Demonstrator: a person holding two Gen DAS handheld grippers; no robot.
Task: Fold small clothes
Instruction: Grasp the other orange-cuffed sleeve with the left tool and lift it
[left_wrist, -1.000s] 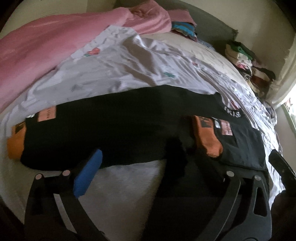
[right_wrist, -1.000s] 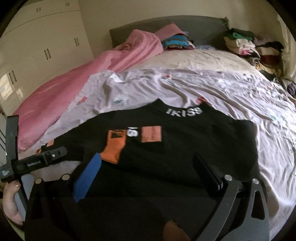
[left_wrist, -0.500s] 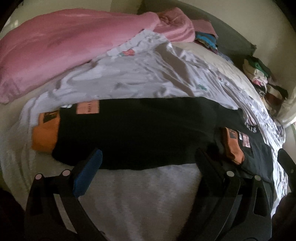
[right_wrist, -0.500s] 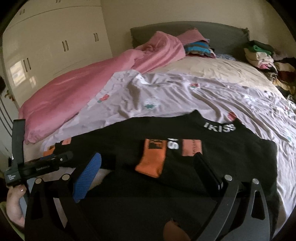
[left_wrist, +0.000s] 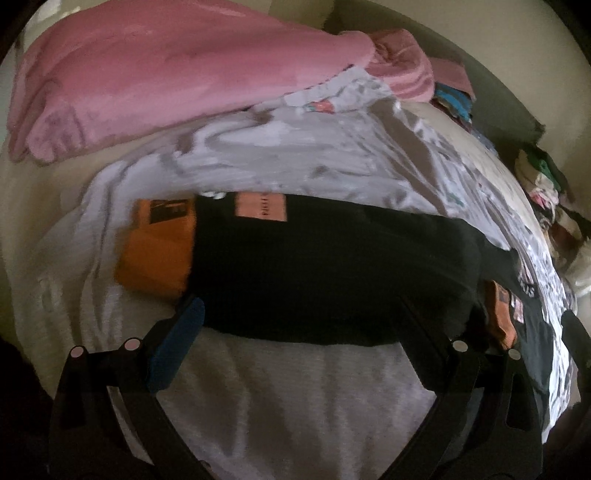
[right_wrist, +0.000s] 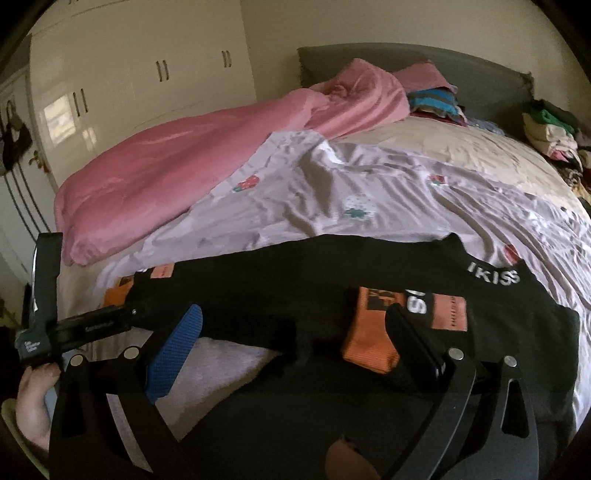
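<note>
A black long-sleeved top (left_wrist: 332, 266) lies flat across the bed, collar lettering to the right. One sleeve stretches left and ends in an orange cuff (left_wrist: 155, 254). The other orange cuff (right_wrist: 369, 339) lies folded onto the chest. My left gripper (left_wrist: 299, 332) is open at the near edge of the stretched sleeve, with its blue pad (left_wrist: 177, 343) close to the cuff. My right gripper (right_wrist: 295, 343) is open over the chest (right_wrist: 369, 269), one finger beside the folded cuff. Neither grips cloth. A hand (right_wrist: 33, 398) holds the left tool's handle (right_wrist: 74, 330).
A wrinkled pale floral sheet (right_wrist: 369, 192) covers the bed, with a pink blanket (right_wrist: 184, 166) heaped along its left side. Folded clothes (right_wrist: 432, 101) sit by the grey headboard (right_wrist: 480, 74), and another pile (right_wrist: 554, 136) at the far right. A cream wardrobe (right_wrist: 129, 74) stands behind.
Both grippers have shifted left along the top. The left one now sits nearer the stretched sleeve's orange cuff. Both stayed open, and the top has not visibly moved.
</note>
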